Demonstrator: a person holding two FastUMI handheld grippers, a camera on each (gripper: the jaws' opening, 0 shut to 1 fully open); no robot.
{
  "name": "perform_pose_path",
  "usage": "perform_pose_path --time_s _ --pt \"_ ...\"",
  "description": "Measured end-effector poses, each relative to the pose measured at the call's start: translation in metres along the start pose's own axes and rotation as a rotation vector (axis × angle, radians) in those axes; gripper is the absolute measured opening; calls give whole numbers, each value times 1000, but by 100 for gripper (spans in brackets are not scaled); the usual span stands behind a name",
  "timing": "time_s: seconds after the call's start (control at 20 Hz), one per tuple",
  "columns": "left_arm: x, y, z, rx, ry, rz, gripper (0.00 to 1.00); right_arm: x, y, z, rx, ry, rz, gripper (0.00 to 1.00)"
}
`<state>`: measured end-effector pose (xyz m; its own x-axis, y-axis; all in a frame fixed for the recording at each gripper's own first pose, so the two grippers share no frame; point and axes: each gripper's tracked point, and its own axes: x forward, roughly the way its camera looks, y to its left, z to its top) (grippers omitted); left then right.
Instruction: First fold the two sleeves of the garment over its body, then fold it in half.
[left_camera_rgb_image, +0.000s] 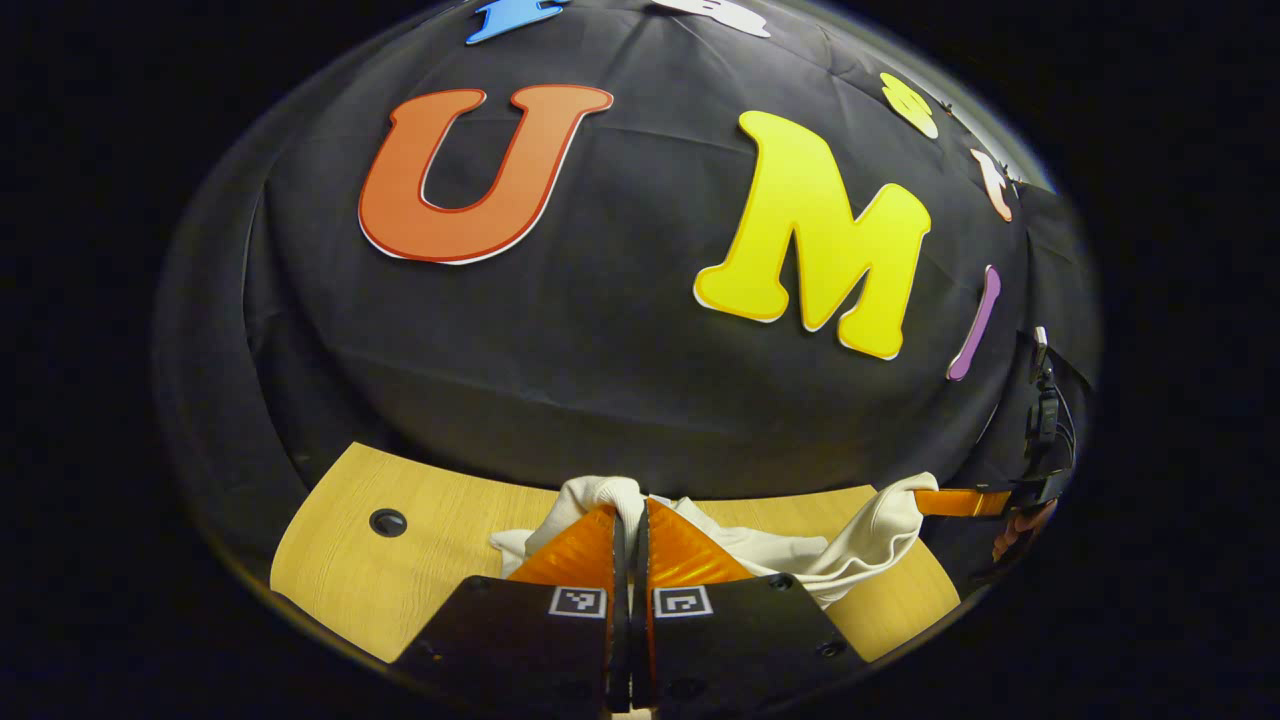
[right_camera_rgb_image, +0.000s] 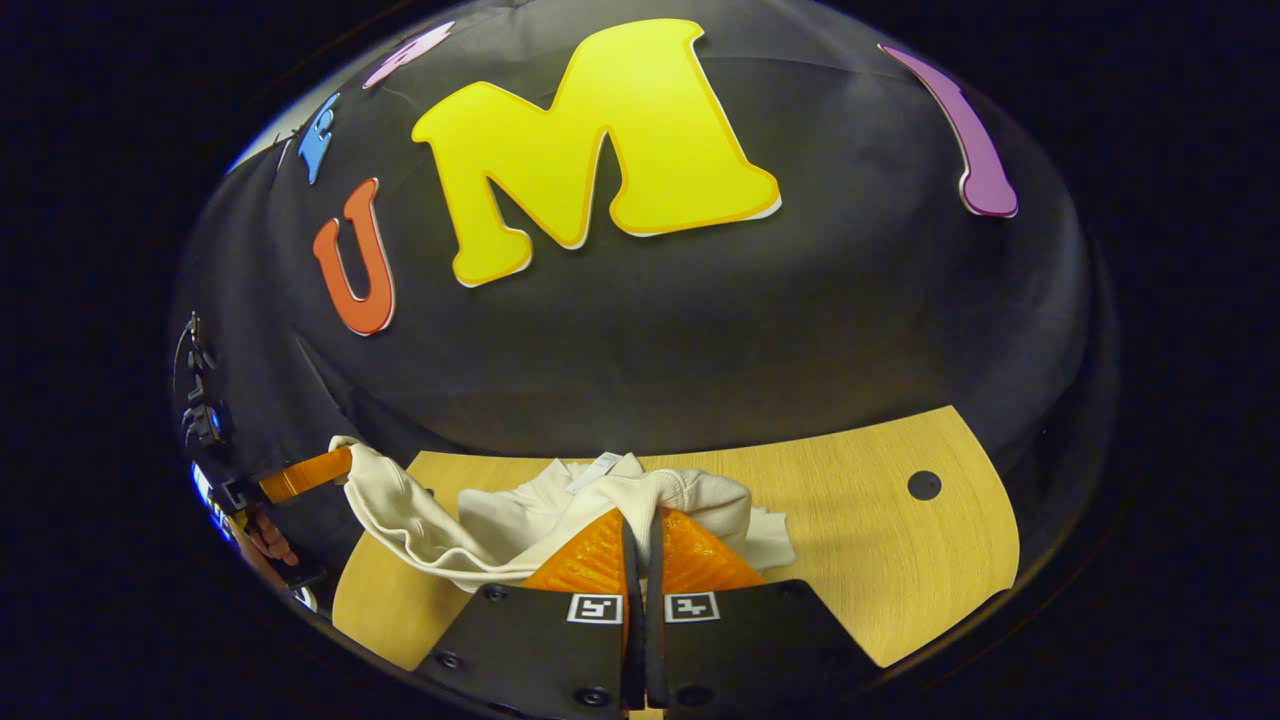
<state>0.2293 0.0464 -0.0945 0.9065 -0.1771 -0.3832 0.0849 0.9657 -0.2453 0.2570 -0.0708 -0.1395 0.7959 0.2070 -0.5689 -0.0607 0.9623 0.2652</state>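
A cream garment (left_camera_rgb_image: 860, 545) hangs bunched between my two grippers above the wooden table (left_camera_rgb_image: 440, 560). In the left gripper view, my left gripper (left_camera_rgb_image: 630, 512) is shut on a fold of it. The right gripper (left_camera_rgb_image: 960, 502) shows farther off at the right edge, pinching another corner. In the right gripper view, my right gripper (right_camera_rgb_image: 640, 516) is shut on the garment (right_camera_rgb_image: 500, 525) near a white neck label (right_camera_rgb_image: 596, 472). The left gripper (right_camera_rgb_image: 305, 473) holds the far corner at the left. The cloth sags between the two grips, and its sleeves cannot be told apart.
The table (right_camera_rgb_image: 880, 570) has a round black hole (left_camera_rgb_image: 387, 521) on its left side, also seen as a hole (right_camera_rgb_image: 924, 485) in the right gripper view. The black cloth wall stands just behind the table. A hand (right_camera_rgb_image: 265, 540) holds the far gripper.
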Motion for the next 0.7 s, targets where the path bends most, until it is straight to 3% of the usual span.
perform_pose_path --time_s 0.3,0.7 --pt "83 41 -44 74 56 89 3 91 -38 -26 -10 26 -105 1" --pt "151 69 -105 152 121 175 4 170 -43 -65 -77 22 -198 1"
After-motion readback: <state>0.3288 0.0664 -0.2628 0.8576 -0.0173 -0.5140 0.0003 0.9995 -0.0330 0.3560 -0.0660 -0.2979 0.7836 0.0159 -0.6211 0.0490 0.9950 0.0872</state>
